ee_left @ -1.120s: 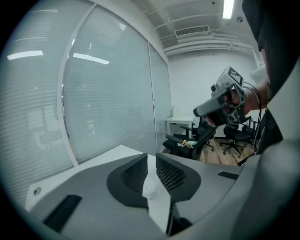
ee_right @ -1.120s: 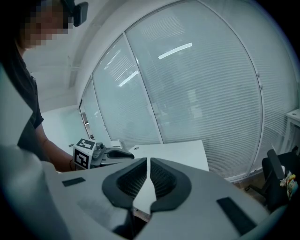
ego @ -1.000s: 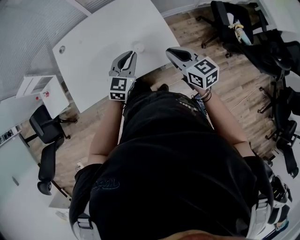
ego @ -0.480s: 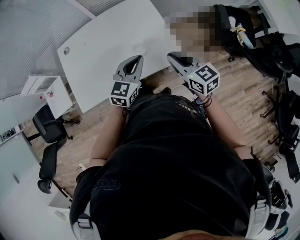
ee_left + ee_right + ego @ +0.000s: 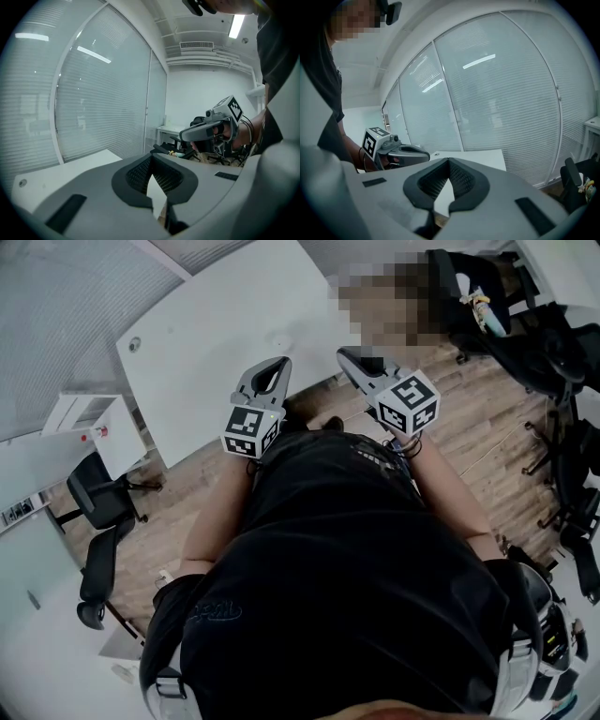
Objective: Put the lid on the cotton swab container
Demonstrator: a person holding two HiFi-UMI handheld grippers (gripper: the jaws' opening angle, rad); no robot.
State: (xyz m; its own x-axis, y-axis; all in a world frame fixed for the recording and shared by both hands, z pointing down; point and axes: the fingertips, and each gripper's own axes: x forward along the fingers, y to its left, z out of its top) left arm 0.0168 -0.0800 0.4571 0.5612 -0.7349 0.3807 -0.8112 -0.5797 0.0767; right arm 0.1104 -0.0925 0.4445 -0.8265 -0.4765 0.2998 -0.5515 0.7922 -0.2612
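Your left gripper (image 5: pixel 280 364) and right gripper (image 5: pixel 345 355) are pressed together, holding nothing. Neither container nor lid shows; only the table (image 5: pixel 206 324) lies ahead of them. Risk: reaching unsighted could topple either.

Bright, even indoor light, no hard shadows. Ceiling strip light (image 5: pixel 236 26) is blown out at the top right of the left gripper view. Tube reflections streak the glass wall (image 5: pixel 93 93) in both gripper views. Head view: white table (image 5: pixel 216 324) near clipping, black shirt (image 5: pixel 347 577) crushed. Heavy fisheye, straight lines bow, corners vignette black. Left gripper (image 5: pixel 151 158) and right gripper (image 5: pixel 449 161) bodies soft, close to lens.
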